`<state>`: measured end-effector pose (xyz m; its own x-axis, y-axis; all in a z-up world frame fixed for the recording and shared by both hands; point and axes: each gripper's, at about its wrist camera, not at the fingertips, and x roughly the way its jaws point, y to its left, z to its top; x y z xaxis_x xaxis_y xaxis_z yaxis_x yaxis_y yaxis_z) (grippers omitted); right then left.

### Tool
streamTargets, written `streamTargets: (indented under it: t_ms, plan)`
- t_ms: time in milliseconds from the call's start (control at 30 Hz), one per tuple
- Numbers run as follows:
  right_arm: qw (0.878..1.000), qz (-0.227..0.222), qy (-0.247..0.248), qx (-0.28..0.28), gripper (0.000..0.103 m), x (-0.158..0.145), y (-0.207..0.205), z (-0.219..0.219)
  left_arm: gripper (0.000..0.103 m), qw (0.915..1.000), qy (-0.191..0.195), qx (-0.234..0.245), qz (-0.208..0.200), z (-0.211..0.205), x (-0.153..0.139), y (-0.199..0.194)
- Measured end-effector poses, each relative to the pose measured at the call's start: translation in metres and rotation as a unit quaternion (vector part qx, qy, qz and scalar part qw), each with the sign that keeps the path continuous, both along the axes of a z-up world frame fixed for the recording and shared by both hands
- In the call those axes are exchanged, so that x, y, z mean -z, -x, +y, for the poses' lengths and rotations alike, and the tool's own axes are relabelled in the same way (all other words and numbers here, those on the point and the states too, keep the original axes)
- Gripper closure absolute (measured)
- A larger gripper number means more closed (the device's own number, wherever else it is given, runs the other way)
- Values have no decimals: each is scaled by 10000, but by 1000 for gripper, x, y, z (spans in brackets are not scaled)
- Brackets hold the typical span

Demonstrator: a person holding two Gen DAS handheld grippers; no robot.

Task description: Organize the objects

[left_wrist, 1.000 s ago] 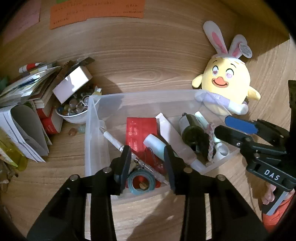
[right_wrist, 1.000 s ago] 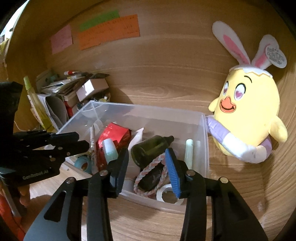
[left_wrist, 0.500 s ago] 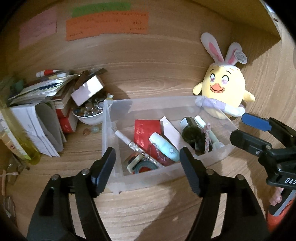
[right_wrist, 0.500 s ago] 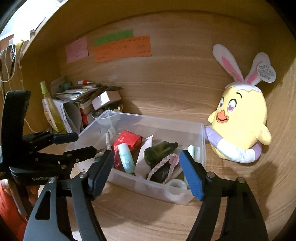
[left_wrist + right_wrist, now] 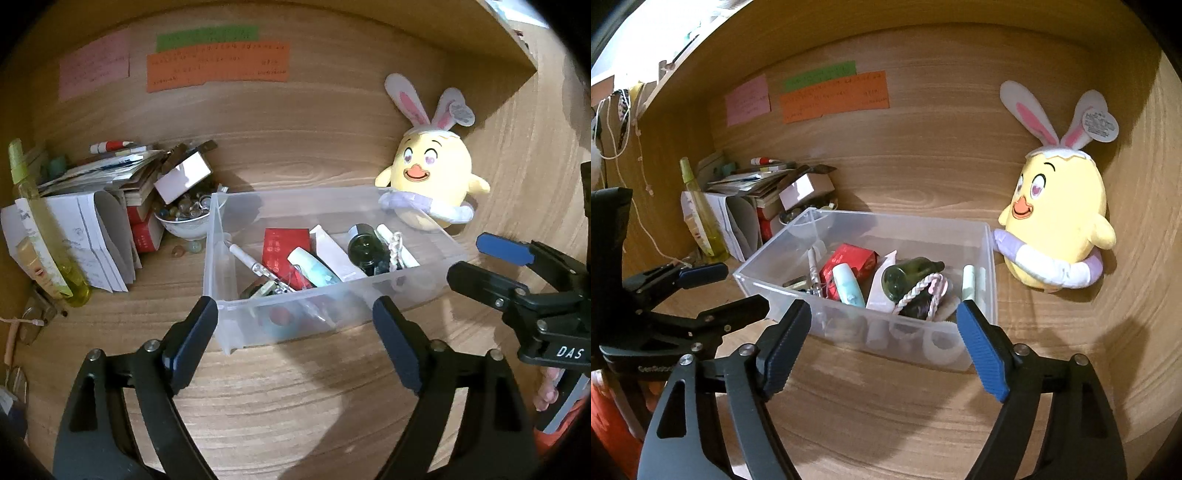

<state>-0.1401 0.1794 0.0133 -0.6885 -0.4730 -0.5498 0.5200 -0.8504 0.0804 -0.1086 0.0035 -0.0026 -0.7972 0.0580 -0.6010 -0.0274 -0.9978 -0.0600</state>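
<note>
A clear plastic bin (image 5: pixel 221 236) (image 5: pixel 988 258) stands on the wooden desk. It holds a red packet (image 5: pixel 284 243) (image 5: pixel 849 258), a pale blue tube (image 5: pixel 314 271) (image 5: pixel 847 284), a dark green bottle (image 5: pixel 365 249) (image 5: pixel 908 275), a pen (image 5: pixel 247 260), a braided cord (image 5: pixel 919 291) and tape rolls. My left gripper (image 5: pixel 295 328) is open and empty, just in front of the bin. My right gripper (image 5: pixel 882 328) is open and empty, in front of the bin's near wall. Each gripper shows in the other's view, the right (image 5: pixel 491 264) and the left (image 5: pixel 713 291).
A yellow plush chick with bunny ears (image 5: pixel 428 181) (image 5: pixel 1060 214) sits right of the bin against the back wall. A pile of books and papers (image 5: pixel 103 206), a bowl of marbles (image 5: pixel 184 218) and a yellow-green bottle (image 5: pixel 44 236) crowd the left. Sticky notes (image 5: pixel 218 62) hang on the wall.
Both grippers have opened wide and pulled back out of the bin toward me. The bin's contents lie as before.
</note>
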Motion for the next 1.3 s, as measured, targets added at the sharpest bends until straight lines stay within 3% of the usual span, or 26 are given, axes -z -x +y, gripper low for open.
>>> streamTargets:
  t_ms: [1300]
  plan:
    - [9999,-95,-50,-11,24,7,-6,-3,14,9999,-120,-39,46,-3,-1,-7]
